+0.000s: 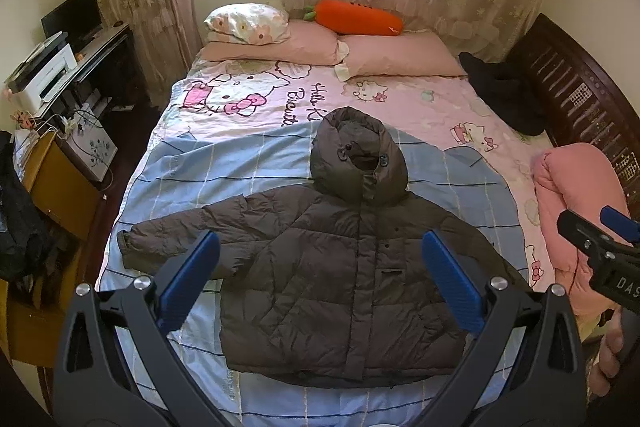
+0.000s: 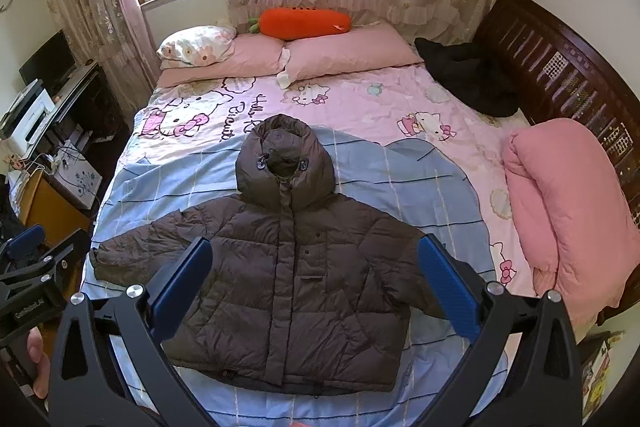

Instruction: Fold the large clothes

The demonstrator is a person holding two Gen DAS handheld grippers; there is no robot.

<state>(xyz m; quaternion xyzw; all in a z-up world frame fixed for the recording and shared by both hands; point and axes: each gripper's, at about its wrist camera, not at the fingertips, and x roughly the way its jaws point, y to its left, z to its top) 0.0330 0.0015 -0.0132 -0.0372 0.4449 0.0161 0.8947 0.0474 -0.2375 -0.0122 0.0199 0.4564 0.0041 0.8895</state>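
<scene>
A dark brown hooded puffer jacket (image 1: 340, 279) lies flat, front up, on the bed, sleeves spread, hood pointing to the pillows; it also shows in the right wrist view (image 2: 288, 279). My left gripper (image 1: 320, 247) is open and empty, held above the jacket's lower half. My right gripper (image 2: 314, 251) is open and empty, also held above the jacket. The right gripper shows at the right edge of the left wrist view (image 1: 600, 227). The left gripper shows at the left edge of the right wrist view (image 2: 28, 247).
The bed (image 1: 248, 155) has a pink and blue cartoon sheet, pink pillows (image 1: 400, 59) and an orange carrot cushion (image 1: 360, 17). A black garment (image 1: 504, 91) and rolled pink quilt (image 2: 560, 211) lie at right by the dark wooden headboard (image 2: 560, 67). A desk with printer (image 1: 44, 75) stands left.
</scene>
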